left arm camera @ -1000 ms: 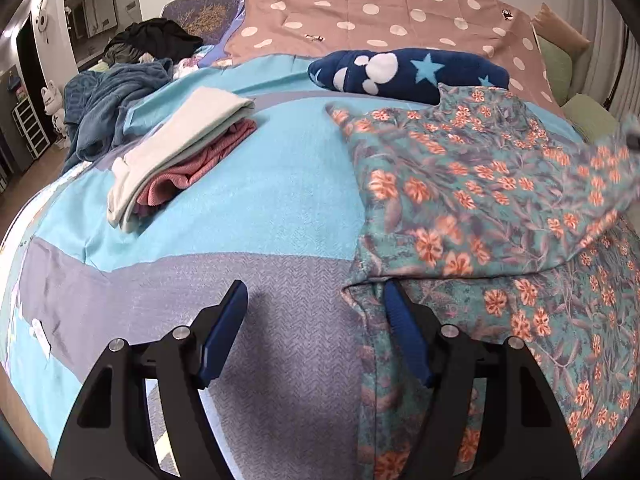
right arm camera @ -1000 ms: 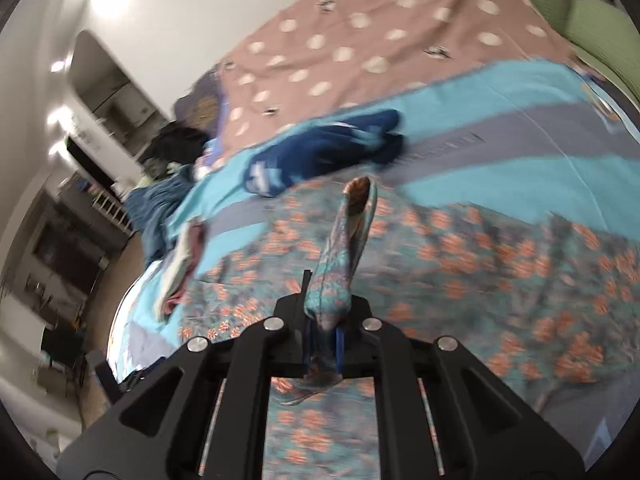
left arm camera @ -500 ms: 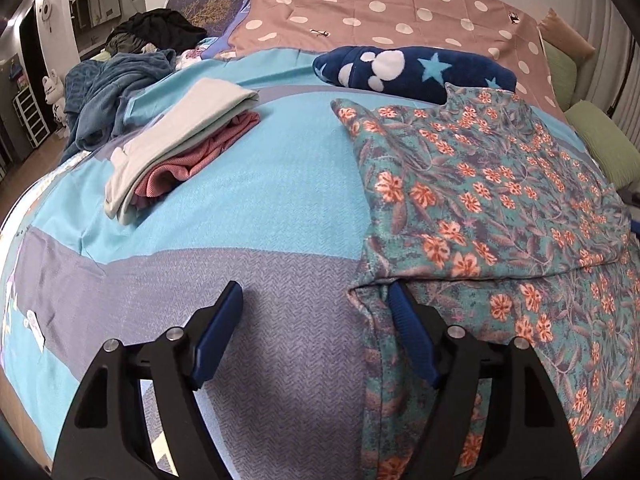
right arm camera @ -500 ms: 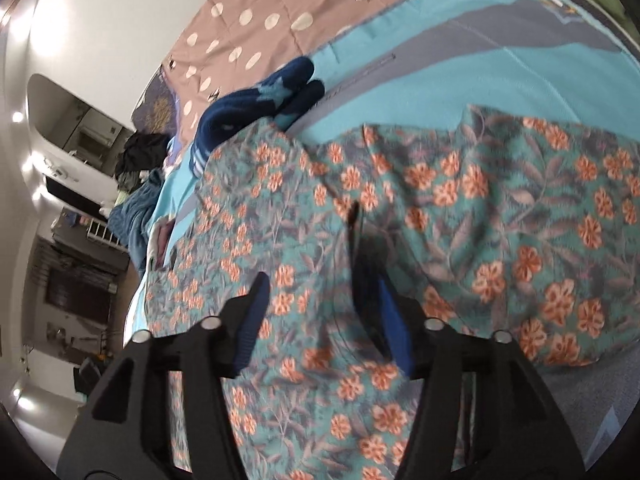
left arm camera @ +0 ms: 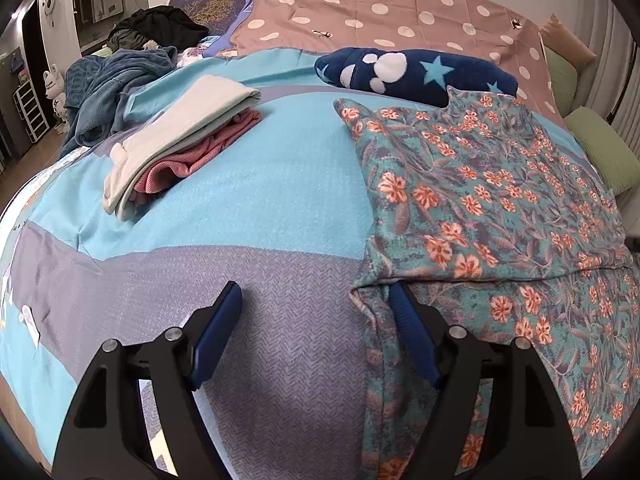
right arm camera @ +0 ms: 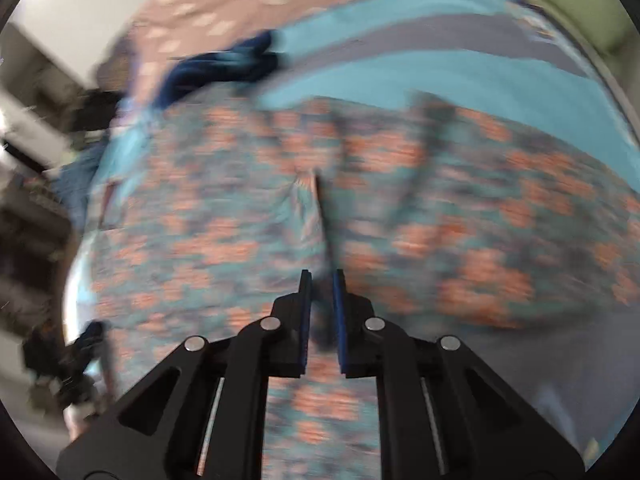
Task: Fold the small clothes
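Observation:
A teal garment with orange flowers [left arm camera: 480, 200] lies spread on the right half of the bed, its far part folded over the near part. My left gripper [left arm camera: 316, 292] stands open low over the bed. Its right finger [left arm camera: 404, 316] rests at the garment's left edge and its left finger [left arm camera: 224, 316] is over the grey stripe. In the blurred right wrist view the floral garment [right arm camera: 460, 240] fills the frame. My right gripper [right arm camera: 320, 276] is closing, its jaws nearly together, and a raised ridge of the cloth [right arm camera: 316, 208] runs into the narrow gap.
A folded pile of white and pink clothes [left arm camera: 188, 140] sits on the blue bedspread [left arm camera: 260, 184] at the left. A navy star blanket [left arm camera: 416, 72] lies behind the garment. Dark clothes and a blue blanket [left arm camera: 112, 84] are heaped at the far left; green pillows [left arm camera: 600, 152] line the right.
The right gripper let go of the lifted strip of floral cloth, opened, came down over the garment and has closed to a narrow gap. The left gripper has kept its place.

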`<state>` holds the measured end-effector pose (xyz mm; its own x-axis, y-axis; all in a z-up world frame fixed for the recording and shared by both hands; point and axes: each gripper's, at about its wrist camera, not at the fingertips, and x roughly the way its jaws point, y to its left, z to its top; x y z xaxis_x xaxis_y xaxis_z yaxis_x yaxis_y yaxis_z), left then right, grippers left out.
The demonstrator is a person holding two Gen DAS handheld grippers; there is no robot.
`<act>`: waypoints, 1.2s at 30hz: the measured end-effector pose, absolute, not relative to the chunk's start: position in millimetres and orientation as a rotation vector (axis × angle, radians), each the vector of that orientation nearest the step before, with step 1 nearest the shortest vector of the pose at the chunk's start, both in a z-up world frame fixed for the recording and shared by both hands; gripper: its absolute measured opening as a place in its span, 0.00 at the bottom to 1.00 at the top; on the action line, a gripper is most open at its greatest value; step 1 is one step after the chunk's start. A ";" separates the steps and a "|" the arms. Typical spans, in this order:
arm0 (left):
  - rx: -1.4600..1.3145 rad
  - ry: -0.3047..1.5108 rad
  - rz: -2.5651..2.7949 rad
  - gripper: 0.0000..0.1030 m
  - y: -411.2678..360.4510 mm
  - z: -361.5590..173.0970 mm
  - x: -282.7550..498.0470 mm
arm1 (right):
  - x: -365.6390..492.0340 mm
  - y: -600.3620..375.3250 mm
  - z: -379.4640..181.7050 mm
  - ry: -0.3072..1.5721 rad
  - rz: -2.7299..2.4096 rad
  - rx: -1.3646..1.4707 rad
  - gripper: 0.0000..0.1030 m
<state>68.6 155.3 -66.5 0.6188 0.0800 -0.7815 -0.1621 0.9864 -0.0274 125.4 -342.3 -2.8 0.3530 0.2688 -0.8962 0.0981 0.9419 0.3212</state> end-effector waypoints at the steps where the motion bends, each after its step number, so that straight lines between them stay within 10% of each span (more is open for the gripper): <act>1: -0.105 0.892 0.137 0.75 156.3 -66.6 68.6 | 123.5 -346.7 -8.4 1.236 0.083 0.343 0.11; 16: -0.172 0.834 0.013 0.58 156.5 -59.2 64.3 | 172.9 -97.2 71.3 1.070 0.642 0.016 0.53; 29: -0.236 0.822 -0.029 0.38 164.2 -66.6 64.9 | 236.8 137.2 7.2 1.255 0.703 -0.463 0.55; 30: -0.247 0.817 -0.039 0.31 165.2 -66.8 64.7 | 238.4 140.9 1.6 1.258 0.698 -0.492 0.52; 32: -0.299 0.804 -0.084 0.08 169.7 -67.9 63.6 | 240.6 146.4 -4.7 1.258 0.681 -0.529 0.02; 36: -0.329 0.788 0.026 0.02 179.1 -67.2 56.4 | 260.8 141.6 7.8 1.204 0.689 -0.317 0.01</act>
